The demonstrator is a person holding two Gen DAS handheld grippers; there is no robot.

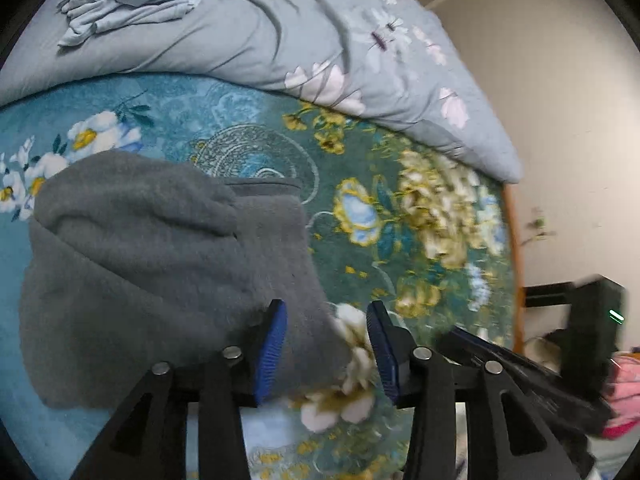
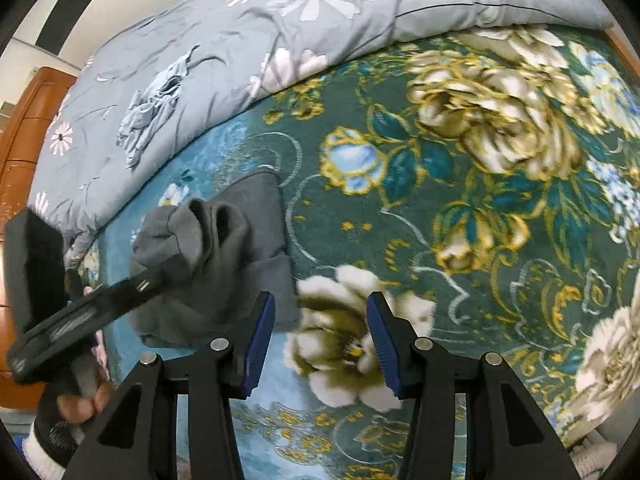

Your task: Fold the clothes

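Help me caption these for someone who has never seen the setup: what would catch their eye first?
Probably the teal floral blanket with big cream and gold blossoms that covers the bed. On it lies a bunched grey fleece garment, just ahead of the open left claw and left of the open right claw. Behind it, a pale blue daisy-print quilt is heaped, with a crumpled light blue garment on top.

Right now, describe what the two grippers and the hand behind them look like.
Both the left gripper and the right gripper are matte black, with triangular cut-out finger frames, silver round pins and ribbed blue pads. The right gripper's body, seen from the left wrist view, shows a small green light. The hand on the left gripper wears a dark sleeve with a white cuff.
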